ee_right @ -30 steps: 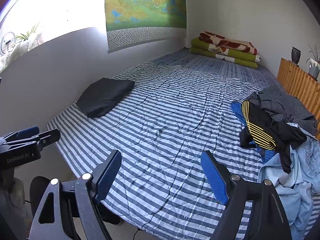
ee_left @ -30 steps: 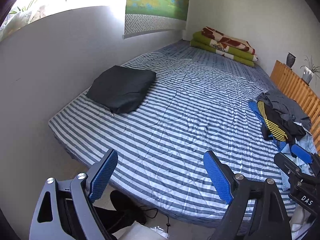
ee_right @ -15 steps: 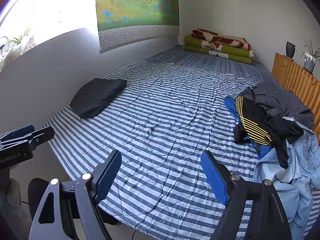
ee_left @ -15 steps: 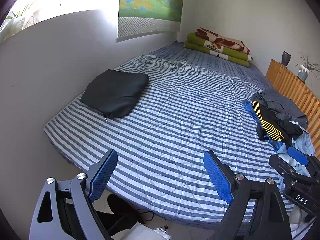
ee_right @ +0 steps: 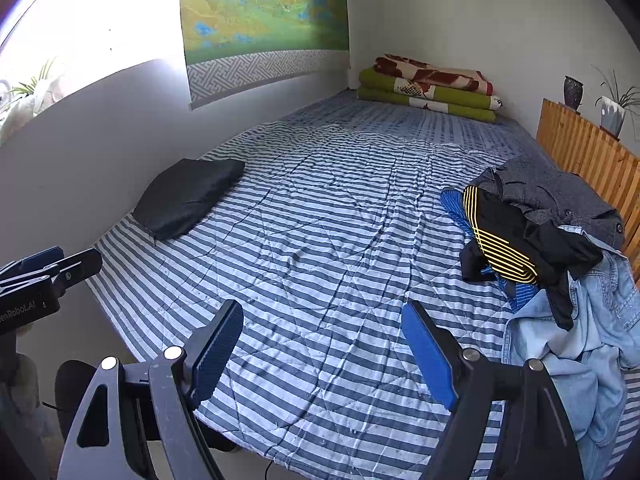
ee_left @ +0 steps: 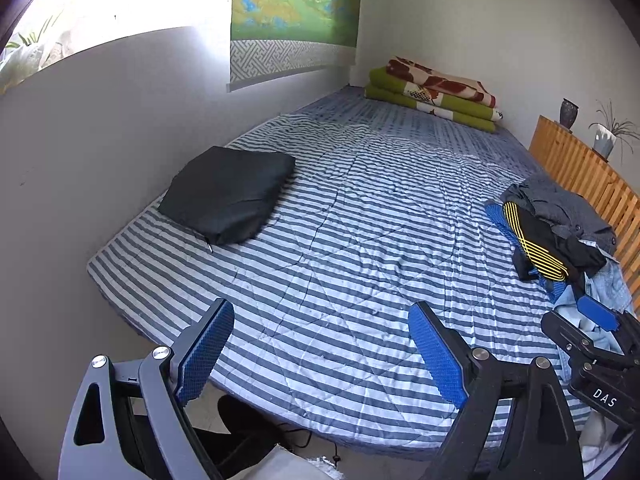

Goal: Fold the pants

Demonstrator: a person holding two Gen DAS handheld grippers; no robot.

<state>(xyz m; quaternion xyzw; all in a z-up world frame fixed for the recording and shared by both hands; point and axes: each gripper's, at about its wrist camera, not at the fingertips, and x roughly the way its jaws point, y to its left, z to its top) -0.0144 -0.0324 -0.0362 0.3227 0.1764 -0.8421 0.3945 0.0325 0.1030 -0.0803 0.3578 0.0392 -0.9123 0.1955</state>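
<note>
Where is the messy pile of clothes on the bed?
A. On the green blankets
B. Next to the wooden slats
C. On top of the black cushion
B: the pile of clothes lies at the bed's edge beside the wooden slats, far from the black cushion and green blankets.

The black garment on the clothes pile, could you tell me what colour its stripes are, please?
Yellow stripes on the black garment, clearest in the right wrist view.

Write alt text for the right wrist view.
Open right tongs hover empty over a blue-and-white striped bed, with a heap of clothes at its right edge. A black cushion lies by the left wall and folded blankets at the far end.
</note>
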